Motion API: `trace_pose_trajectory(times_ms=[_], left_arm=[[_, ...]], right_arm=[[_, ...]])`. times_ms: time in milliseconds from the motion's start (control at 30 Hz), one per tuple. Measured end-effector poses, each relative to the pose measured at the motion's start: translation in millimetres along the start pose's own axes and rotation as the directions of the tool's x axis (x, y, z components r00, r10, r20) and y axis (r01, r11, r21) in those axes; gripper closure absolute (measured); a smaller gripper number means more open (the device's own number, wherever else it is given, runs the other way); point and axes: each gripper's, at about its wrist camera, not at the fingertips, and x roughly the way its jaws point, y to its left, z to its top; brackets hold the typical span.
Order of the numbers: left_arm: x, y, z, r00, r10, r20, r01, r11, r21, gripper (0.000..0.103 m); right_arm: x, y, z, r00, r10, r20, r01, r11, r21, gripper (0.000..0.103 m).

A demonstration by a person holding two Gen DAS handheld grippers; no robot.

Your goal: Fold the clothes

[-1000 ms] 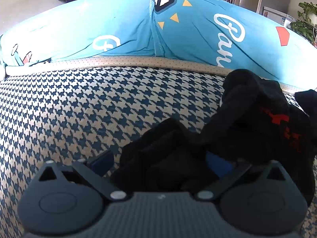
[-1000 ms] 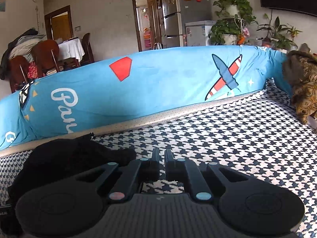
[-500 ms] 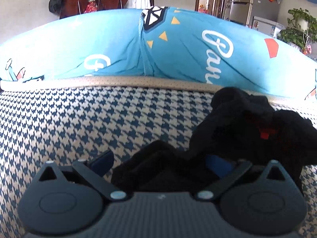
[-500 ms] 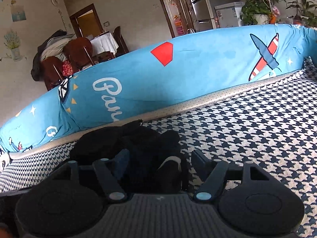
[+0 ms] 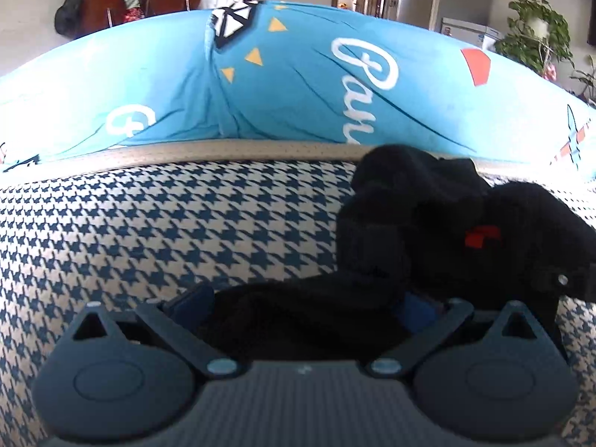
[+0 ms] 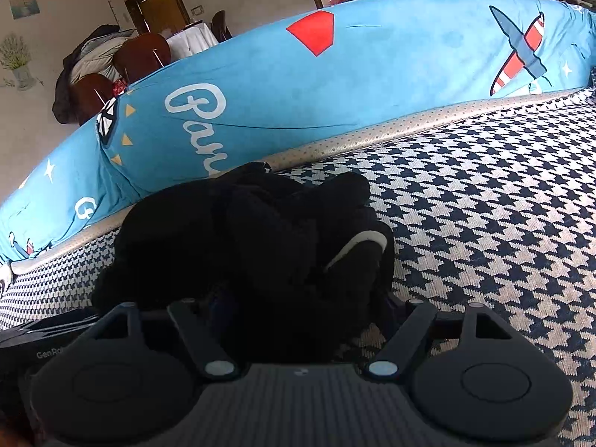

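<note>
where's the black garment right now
The black garment lies bunched on the houndstooth cushion just below the blue backrest, centre-left in the right wrist view and between both grippers' spread fingers.

My right claw (image 6: 298, 305), shut tight over bare houndstooth a second ago, now stands spread wide with the crumpled black garment (image 6: 253, 238) bunched between its fingers, a white-trimmed edge (image 6: 363, 242) newly showing. In my left claw's (image 5: 301, 301) view, the garment (image 5: 439, 223) has dropped lower and slid rightward, its red marking (image 5: 480, 236) shrunk to a single patch. More of the blue cushion (image 5: 298, 74) and the room behind it has risen into sight.
</note>
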Motion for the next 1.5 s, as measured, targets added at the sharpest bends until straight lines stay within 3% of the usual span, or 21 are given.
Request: trace_pose_trajectory(times_ms=[67, 133, 200, 267, 400, 567, 667, 733, 800, 867, 900, 1033, 1200, 1367, 1500], left_arm=[[3, -4, -2, 1.0, 0.005, -0.021, -0.004, 1.0, 0.018, 0.0], [7, -7, -4, 0.999, 0.024, -0.046, -0.022, 0.999, 0.027, 0.0], [9, -7, -7, 0.998, 0.027, -0.059, -0.026, 0.999, 0.024, 0.0], [9, -6, -9, 0.998, 0.028, -0.06, -0.026, 0.999, 0.024, 0.0], [5, -6, -11, 0.998, 0.034, -0.058, -0.033, 0.999, 0.022, 0.004], [-2, -7, -13, 0.997, 0.024, -0.067, -0.025, 1.0, 0.0, 0.008], [-6, -13, -17, 0.996, -0.016, -0.089, 0.016, 1.0, 0.0, 0.008], [-8, -19, -19, 0.995, -0.018, -0.101, 0.02, 1.0, 0.024, 0.008], [-10, -23, -22, 0.994, -0.013, -0.109, 0.018, 0.999, 0.044, 0.009], [-12, -23, -24, 0.993, -0.017, -0.114, 0.022, 0.999, 0.05, 0.009], [-13, -22, -24, 0.993, -0.022, -0.114, 0.027, 0.999, 0.047, 0.009], [-21, -16, -21, 0.994, -0.053, -0.1, 0.054, 0.999, 0.009, 0.008], [-24, -13, -14, 0.997, -0.061, -0.054, 0.061, 0.998, 0.003, 0.004], [-27, -10, -8, 0.998, -0.069, -0.009, 0.069, 0.998, -0.003, 0.0], [-23, -13, -8, 0.998, -0.058, -0.004, 0.059, 0.998, 0.018, 0.0]], right_arm=[[4, 1, -1, 1.0, -0.02, 0.014, 0.02, 1.0, -0.02, 0.032], [6, 2, -1, 0.998, -0.051, 0.029, 0.052, 0.998, -0.039, 0.047], [6, 0, 0, 0.997, -0.074, 0.038, 0.076, 0.996, -0.047, 0.07], [4, -6, 4, 0.996, -0.071, 0.045, 0.072, 0.997, -0.026, 0.078], [-8, -13, 14, 0.986, -0.122, 0.115, 0.124, 0.992, -0.005, 0.084], [-30, -20, 30, 0.947, -0.197, 0.253, 0.195, 0.98, 0.032, 0.085], [-33, -25, 37, 0.937, -0.226, 0.268, 0.219, 0.974, 0.056, 0.084], [-28, -28, 40, 0.943, -0.249, 0.22, 0.243, 0.968, 0.056, 0.08], [-23, -32, 41, 0.947, -0.284, 0.152, 0.278, 0.959, 0.057, 0.065], [-20, -35, 41, 0.936, -0.344, 0.082, 0.34, 0.939, 0.057, 0.052], [-22, -36, 40, 0.932, -0.357, 0.065, 0.353, 0.934, 0.06, 0.051], [-40, -36, 33, 0.943, -0.324, 0.076, 0.321, 0.946, 0.047, 0.051], [-65, -27, 32, 0.945, -0.285, 0.161, 0.285, 0.958, 0.019, 0.051], [-74, -15, 35, 0.961, -0.173, 0.216, 0.176, 0.984, 0.005, 0.051], [-67, -3, 37, 0.979, -0.028, 0.2, 0.031, 0.999, -0.014, 0.051]])
